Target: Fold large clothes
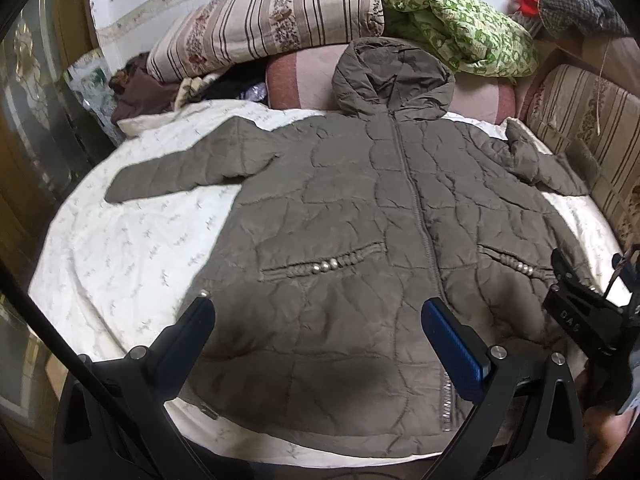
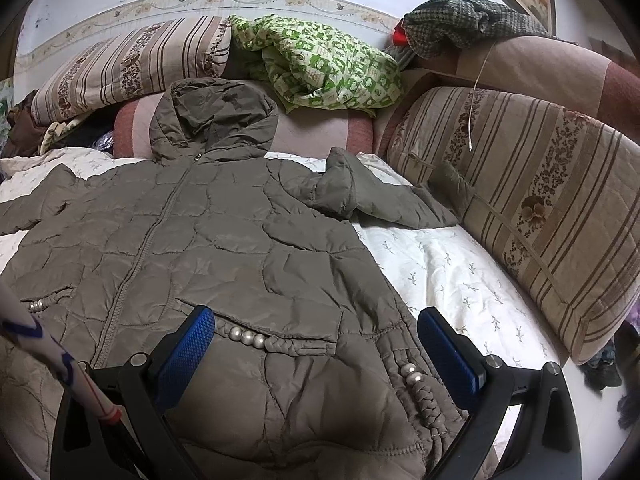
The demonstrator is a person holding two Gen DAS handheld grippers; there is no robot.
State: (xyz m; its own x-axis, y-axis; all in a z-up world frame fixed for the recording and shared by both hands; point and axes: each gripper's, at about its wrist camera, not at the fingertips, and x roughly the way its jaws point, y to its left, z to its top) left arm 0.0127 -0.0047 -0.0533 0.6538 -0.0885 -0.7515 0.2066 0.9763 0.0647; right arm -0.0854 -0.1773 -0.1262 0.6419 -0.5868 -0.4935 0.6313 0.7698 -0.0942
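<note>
A large olive-brown quilted hooded jacket point(image 1: 360, 208) lies spread flat, front up and zipped, on a white quilted bed cover point(image 1: 120, 248). Its hood points toward the pillows. One sleeve stretches out to the left and the other is bunched at the right. My left gripper point(image 1: 318, 320) is open and empty above the jacket's lower hem. My right gripper point(image 2: 316, 332) is open and empty over the jacket's point(image 2: 224, 240) right pocket with its bead trim. The right gripper also shows in the left wrist view point(image 1: 576, 304) at the right edge.
Striped floral pillows point(image 1: 264, 24) and a green patterned blanket point(image 1: 456, 28) are piled at the head of the bed. A long striped cushion point(image 2: 532, 208) runs along the right side. A pink bolster point(image 2: 312, 128) lies behind the hood. Dark clothes point(image 1: 136, 88) sit at the far left.
</note>
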